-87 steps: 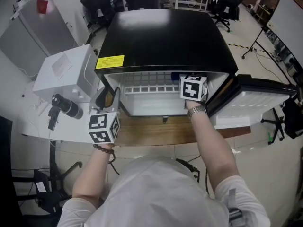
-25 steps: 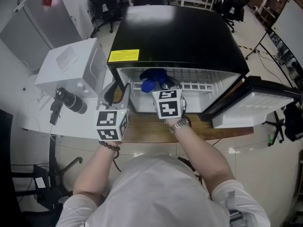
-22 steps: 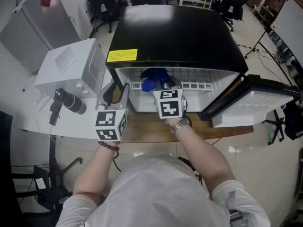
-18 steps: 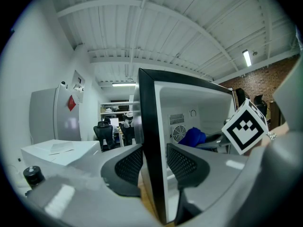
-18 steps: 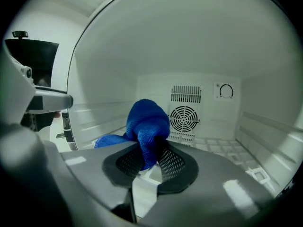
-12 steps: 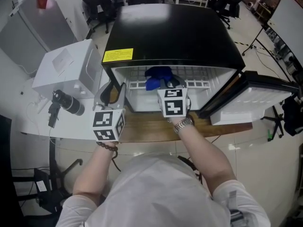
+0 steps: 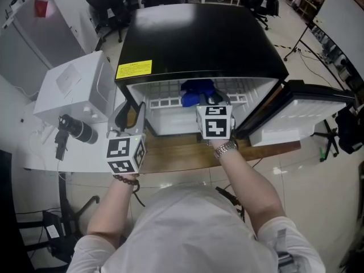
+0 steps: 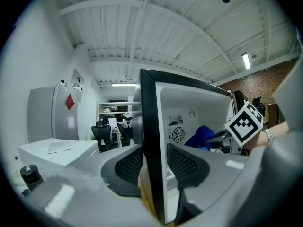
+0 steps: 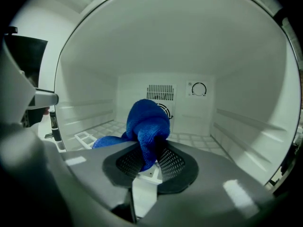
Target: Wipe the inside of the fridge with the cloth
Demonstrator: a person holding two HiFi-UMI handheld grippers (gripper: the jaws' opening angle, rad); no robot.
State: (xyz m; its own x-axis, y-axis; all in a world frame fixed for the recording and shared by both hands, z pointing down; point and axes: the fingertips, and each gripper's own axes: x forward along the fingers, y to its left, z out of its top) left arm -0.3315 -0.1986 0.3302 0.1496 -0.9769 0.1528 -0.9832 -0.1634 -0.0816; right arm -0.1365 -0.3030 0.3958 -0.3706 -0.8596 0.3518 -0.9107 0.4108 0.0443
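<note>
Currently the right gripper (image 9: 150, 162) reaches into the open fridge (image 7: 205, 38), its jaws clamped on a bunched blue cloth (image 9: 147, 126). The cloth rises above the pads and trails down to the left, onto the white slatted shelf (image 9: 199, 141). From the head view it sits in the middle of the opening, just ahead of that gripper's marker cube. The left gripper (image 8: 154, 167) stays outside at the cabinet's front left corner, its jaws closed on the black-edged left side wall (image 8: 150, 122), one pad on the outer face and one on the white inner face. The door (image 7: 307, 118) stands swung open to the right.
</note>
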